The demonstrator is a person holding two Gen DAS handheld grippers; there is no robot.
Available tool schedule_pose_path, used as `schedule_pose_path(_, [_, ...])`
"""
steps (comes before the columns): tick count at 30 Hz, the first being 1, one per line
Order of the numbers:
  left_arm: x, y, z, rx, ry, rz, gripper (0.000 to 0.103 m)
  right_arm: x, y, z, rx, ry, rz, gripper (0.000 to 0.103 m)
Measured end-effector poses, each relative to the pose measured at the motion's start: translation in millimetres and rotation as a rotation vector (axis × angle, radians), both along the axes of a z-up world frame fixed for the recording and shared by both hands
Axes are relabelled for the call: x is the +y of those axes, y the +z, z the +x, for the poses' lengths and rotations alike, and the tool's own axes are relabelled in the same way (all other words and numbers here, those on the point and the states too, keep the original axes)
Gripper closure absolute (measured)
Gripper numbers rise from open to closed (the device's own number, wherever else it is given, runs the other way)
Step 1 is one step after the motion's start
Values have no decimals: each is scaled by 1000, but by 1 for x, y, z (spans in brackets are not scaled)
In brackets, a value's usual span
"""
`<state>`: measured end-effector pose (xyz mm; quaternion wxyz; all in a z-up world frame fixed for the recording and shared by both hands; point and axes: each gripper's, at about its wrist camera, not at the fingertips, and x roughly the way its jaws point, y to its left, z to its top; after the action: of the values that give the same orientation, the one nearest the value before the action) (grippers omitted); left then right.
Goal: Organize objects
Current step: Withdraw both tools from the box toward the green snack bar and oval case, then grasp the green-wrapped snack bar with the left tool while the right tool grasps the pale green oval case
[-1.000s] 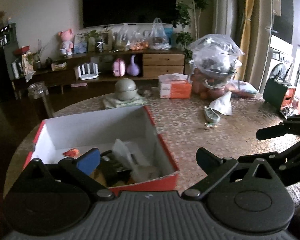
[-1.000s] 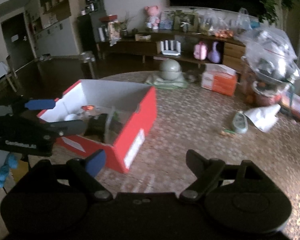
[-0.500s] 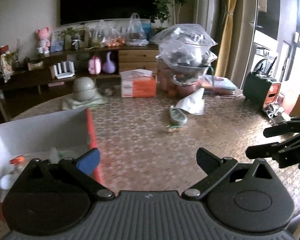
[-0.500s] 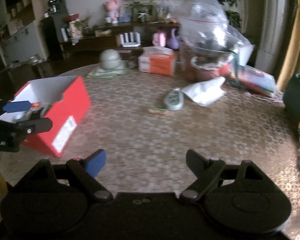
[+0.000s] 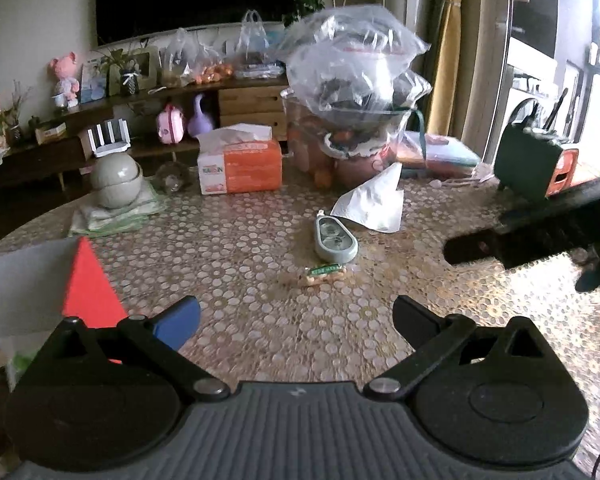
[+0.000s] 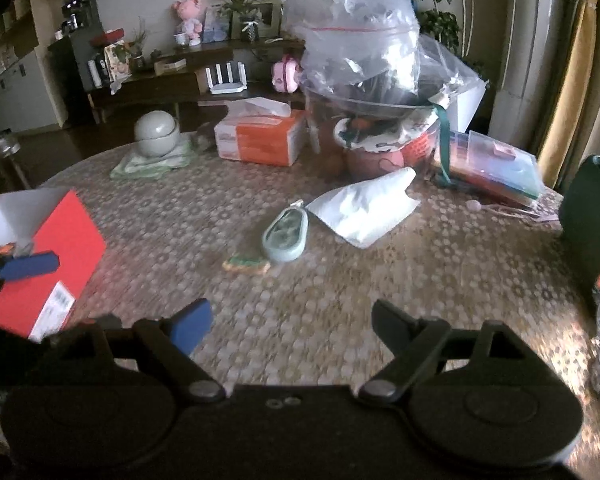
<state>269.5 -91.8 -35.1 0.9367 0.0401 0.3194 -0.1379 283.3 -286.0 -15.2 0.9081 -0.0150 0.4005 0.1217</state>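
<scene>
At the table's left edge stands the red box (image 6: pixel 40 256), open-topped, with only its near corner showing in the left wrist view. The left gripper (image 5: pixel 296 316) hovers beside that corner with its jaws spread wide and nothing between them; the same goes for the right gripper (image 6: pixel 292 316), which hangs further right over bare table (image 6: pixel 340 300).

Ahead of both, near the table's middle, lie the loose things. The small snack packet (image 5: pixel 325 273) lies closest, its long axis running roughly left to right across the line the grippers point along. Touching or just beside its far end sits the grey-green oval case (image 5: pixel 335 239), its long axis running away from the grippers toward the far edge. To the right of the case lies a white paper bag (image 6: pixel 364 208).

Judged from both views, the packet lies almost dead ahead of the left gripper and slightly left of centre for the right one, so either could reach it. Its crosswise lie suits a grip across the narrow width.
</scene>
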Motion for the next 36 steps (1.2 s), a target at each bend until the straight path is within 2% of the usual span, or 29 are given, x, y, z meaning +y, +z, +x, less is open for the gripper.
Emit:
schedule_pose_path(2, [-8,-9,14,18,3,6,0,0,-4,19,5,-7,-3,16])
schedule_pose_path(10, [-31,-44,63,120,19,-54,0,6,-26,88,31,-17,10,16])
schedule_pose_path(18, [-53,-70,99,147,36,-49,0,17,-56,134,91,14,17,16])
schedule_pose_path(33, [-66,-92,130,143,107,-19,1,33,-86,175,176,89,-17,16])
schedule_pose_path(36, [-67,-92,132,129,112,-11,8,36,-89,178,187,91,-5,18])
